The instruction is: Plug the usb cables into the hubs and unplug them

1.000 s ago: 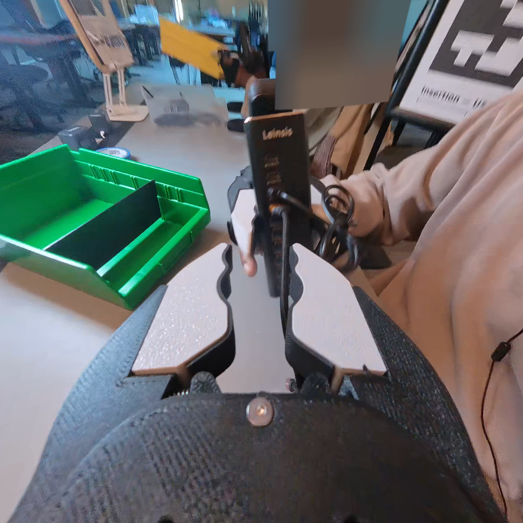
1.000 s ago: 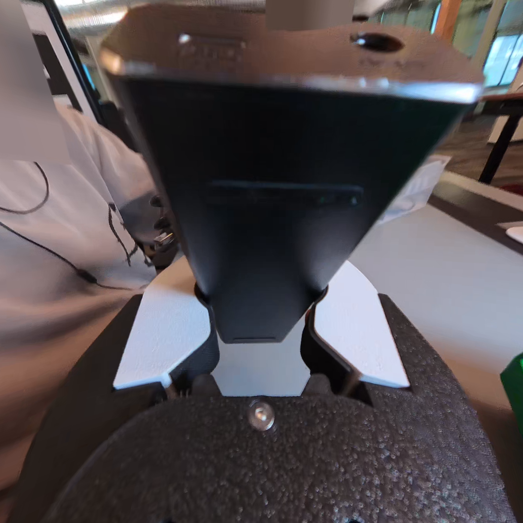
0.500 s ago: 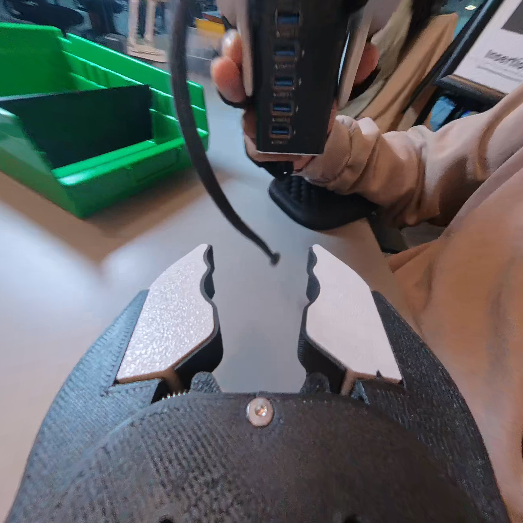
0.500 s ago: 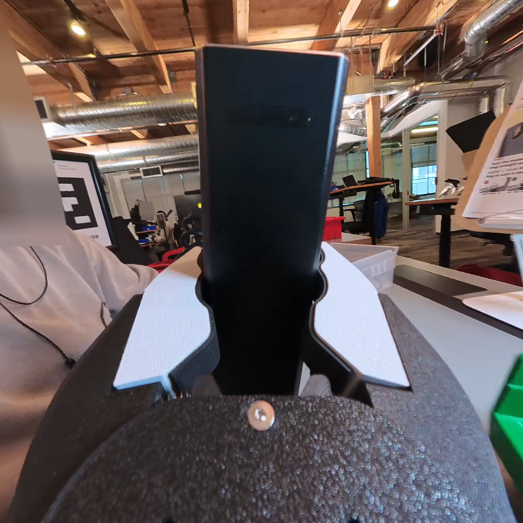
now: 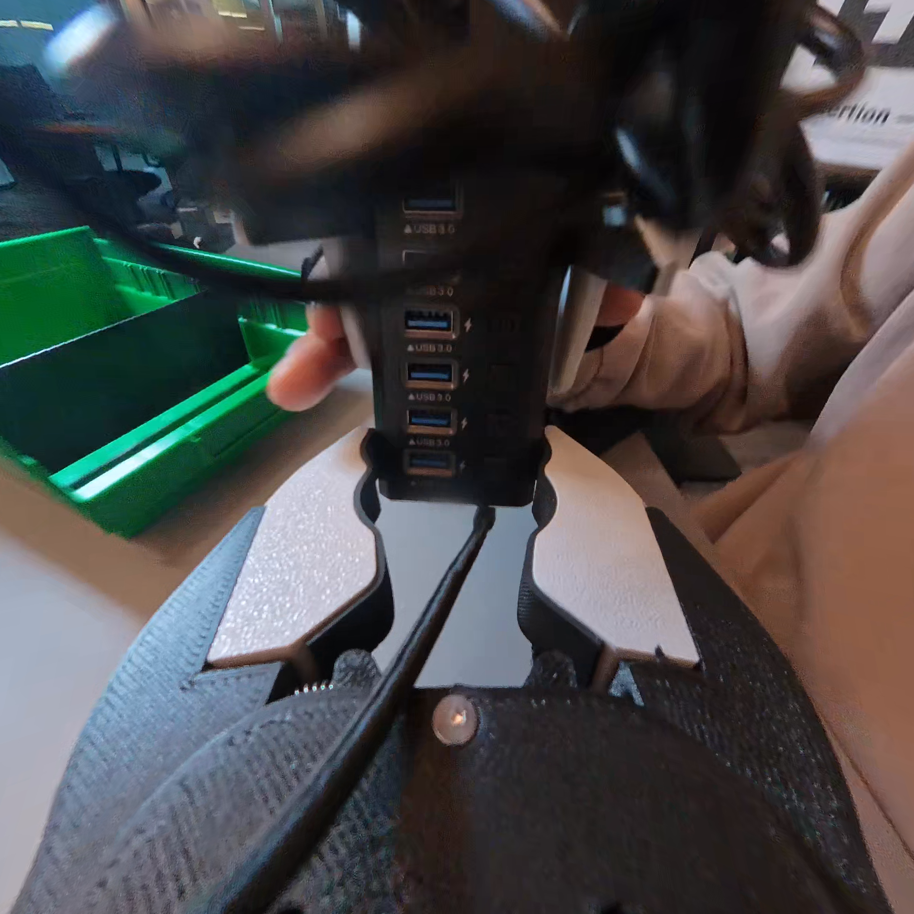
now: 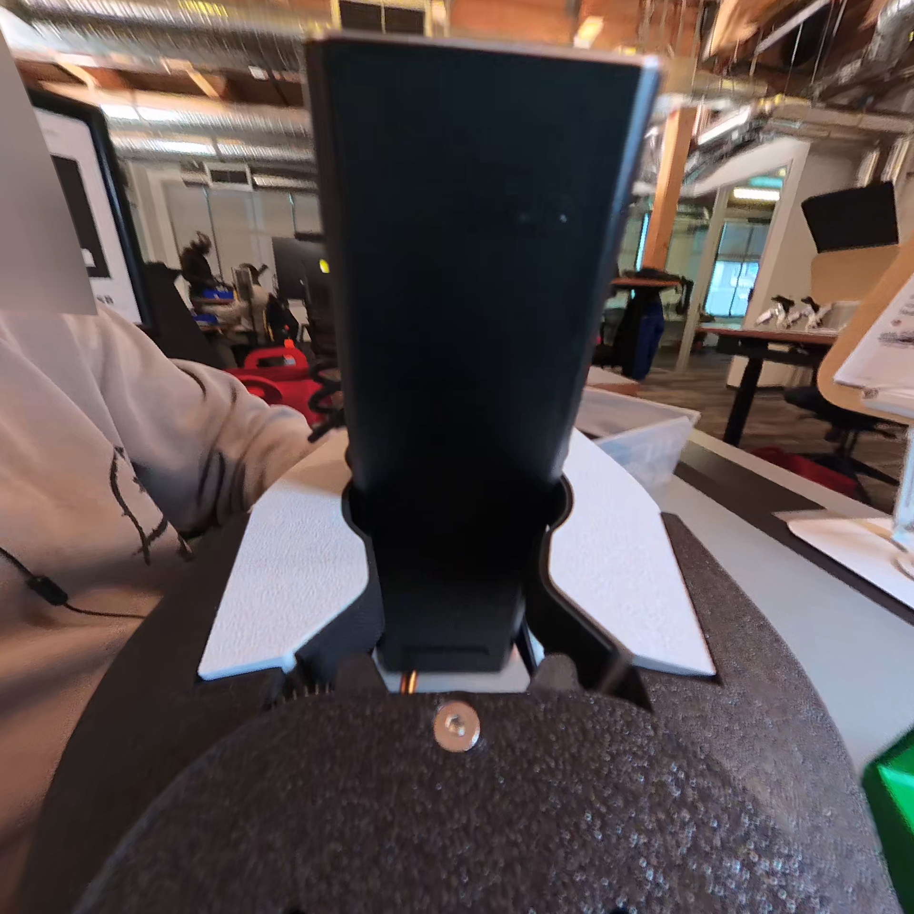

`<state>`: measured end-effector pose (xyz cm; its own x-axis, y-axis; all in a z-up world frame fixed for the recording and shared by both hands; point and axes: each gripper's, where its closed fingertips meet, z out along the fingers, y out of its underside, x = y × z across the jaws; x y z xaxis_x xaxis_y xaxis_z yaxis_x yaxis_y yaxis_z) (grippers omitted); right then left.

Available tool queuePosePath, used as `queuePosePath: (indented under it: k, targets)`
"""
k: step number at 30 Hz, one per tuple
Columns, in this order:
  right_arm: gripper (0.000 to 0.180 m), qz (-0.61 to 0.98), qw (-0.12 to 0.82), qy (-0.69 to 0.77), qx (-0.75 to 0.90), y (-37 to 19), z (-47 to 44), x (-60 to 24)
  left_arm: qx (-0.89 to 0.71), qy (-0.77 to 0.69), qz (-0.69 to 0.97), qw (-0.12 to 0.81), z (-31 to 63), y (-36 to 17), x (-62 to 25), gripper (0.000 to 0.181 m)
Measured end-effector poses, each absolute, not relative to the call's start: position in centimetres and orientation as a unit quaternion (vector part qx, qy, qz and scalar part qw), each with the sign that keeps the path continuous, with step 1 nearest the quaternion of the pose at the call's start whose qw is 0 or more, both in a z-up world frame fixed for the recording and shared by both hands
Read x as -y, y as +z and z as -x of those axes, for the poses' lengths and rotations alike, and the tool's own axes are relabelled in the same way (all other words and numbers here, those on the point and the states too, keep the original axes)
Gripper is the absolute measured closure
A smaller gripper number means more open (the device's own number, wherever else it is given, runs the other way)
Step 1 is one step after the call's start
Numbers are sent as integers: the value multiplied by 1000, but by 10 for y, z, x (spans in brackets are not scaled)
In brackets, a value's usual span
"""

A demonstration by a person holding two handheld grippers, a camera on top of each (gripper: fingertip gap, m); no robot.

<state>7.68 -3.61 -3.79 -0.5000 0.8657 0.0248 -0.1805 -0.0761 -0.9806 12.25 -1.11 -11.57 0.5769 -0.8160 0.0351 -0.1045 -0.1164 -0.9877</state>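
A black USB hub (image 5: 455,376) with a row of blue ports stands upright. My left gripper (image 5: 455,462) has its fingertips against both sides of the hub's lower end. A black cable (image 5: 435,618) leaves that end and runs down across my left gripper's body. A second black cable (image 5: 222,264) crosses the hub higher up, under a blurred bundle of cables. My right gripper (image 6: 457,494) is shut on the same hub (image 6: 470,297), whose plain back fills that view. A person's fingers (image 5: 306,366) show beside the hub.
A green bin (image 5: 148,445) with a black divider sits on the table to the left; its corner shows in the right wrist view (image 6: 890,791). A clear plastic box (image 6: 643,435) and white papers (image 6: 865,544) lie farther off. A beige sleeve (image 5: 717,346) is on the right. The gap from one gripper's tips to the other's is roughly 8 cm.
The hub has come down between my left gripper's fingertips, where half a second ago it hung well above them. The cable now trails over my left gripper. The right gripper keeps its hold.
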Motion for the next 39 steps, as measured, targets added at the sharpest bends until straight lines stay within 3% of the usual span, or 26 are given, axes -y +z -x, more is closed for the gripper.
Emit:
queuePosePath:
  k: [10, 17, 21, 26, 28, 32, 39]
  targets:
    - [109, 384, 361, 558, 641, -70, -89, 3, -395, -235, 721, 519, -47, -116, 36, 120]
    - [104, 407, 290, 393, 772, -114, -99, 10, -425, -220, 735, 481, -41, -129, 51, 120]
    - [102, 425, 222, 472, 739, -109, -108, 28, -429, -203, 732, 488, -41, -125, 55, 120]
    - [98, 443, 201, 634, 602, -94, -105, 34, -431, -182, 726, 503, -40, -116, 58, 120]
    - [102, 474, 167, 686, 527, -91, -101, 29, -438, -147, 730, 503, -39, -120, 56, 120]
    - [134, 548, 97, 697, 453, -109, -94, 15, -471, -54, 722, 503, -40, -126, 54, 120]
    - [147, 555, 68, 695, 451, -104, -95, 18, -467, -5, 697, 543, -28, -116, 45, 118]
